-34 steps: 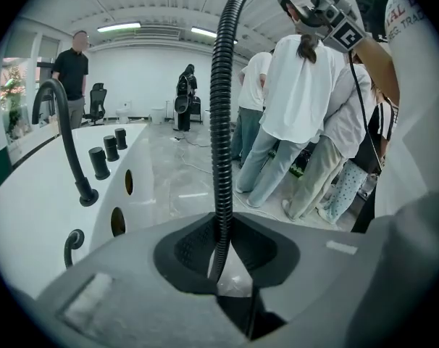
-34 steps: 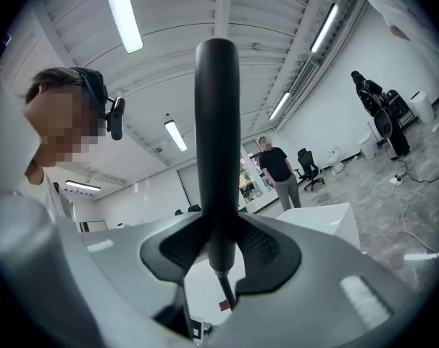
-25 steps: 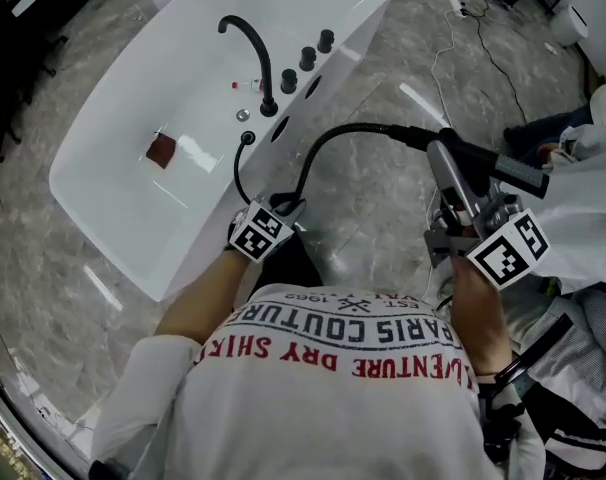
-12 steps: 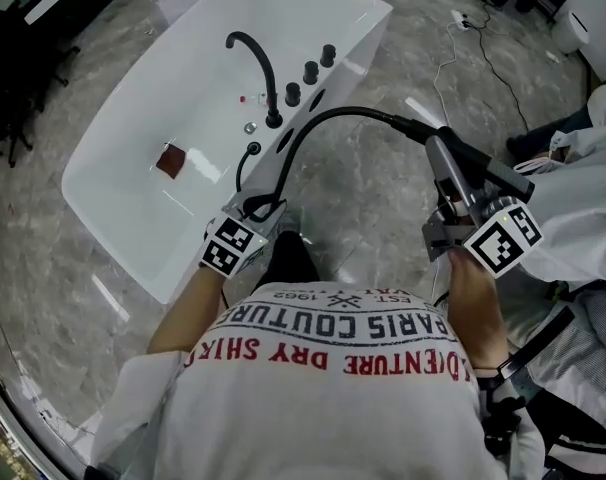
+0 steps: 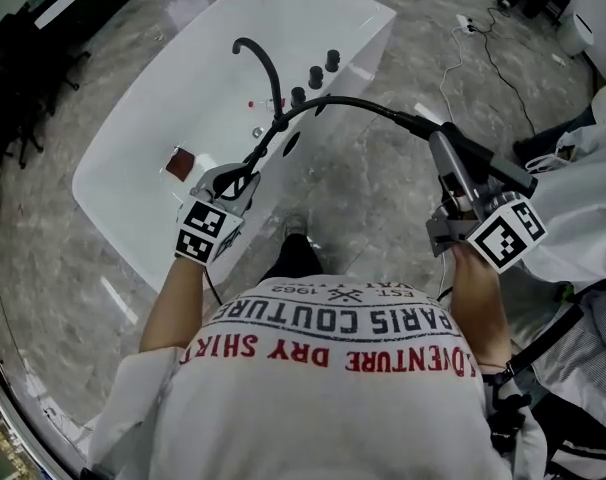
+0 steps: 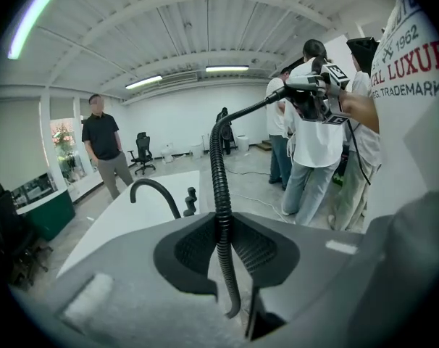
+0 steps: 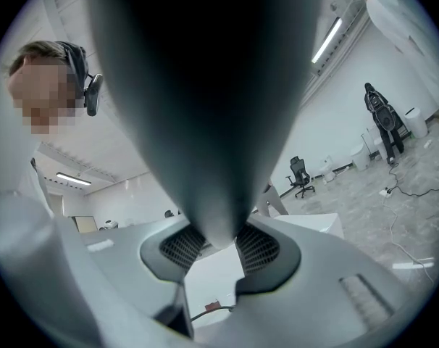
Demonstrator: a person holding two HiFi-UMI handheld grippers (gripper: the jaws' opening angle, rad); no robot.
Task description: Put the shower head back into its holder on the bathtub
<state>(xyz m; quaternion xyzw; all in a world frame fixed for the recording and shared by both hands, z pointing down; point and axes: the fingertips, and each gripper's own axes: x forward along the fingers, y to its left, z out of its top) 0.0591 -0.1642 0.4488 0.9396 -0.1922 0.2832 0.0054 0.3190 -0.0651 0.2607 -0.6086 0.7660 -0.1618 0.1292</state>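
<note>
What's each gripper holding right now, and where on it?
Left gripper: shut on the black hose, partway along its length. Right gripper: shut on the shower head, at its narrow end.

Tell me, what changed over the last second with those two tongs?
The left tongs, shut on the hose, rose and swung left over the bathtub, lifting the hose's slack loop. The right tongs kept still, gripping the shower head. Nothing was let go.

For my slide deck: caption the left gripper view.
Left claw clamped on the black ribbed shower hose; white bathtub and curved black faucet beyond.
</note>
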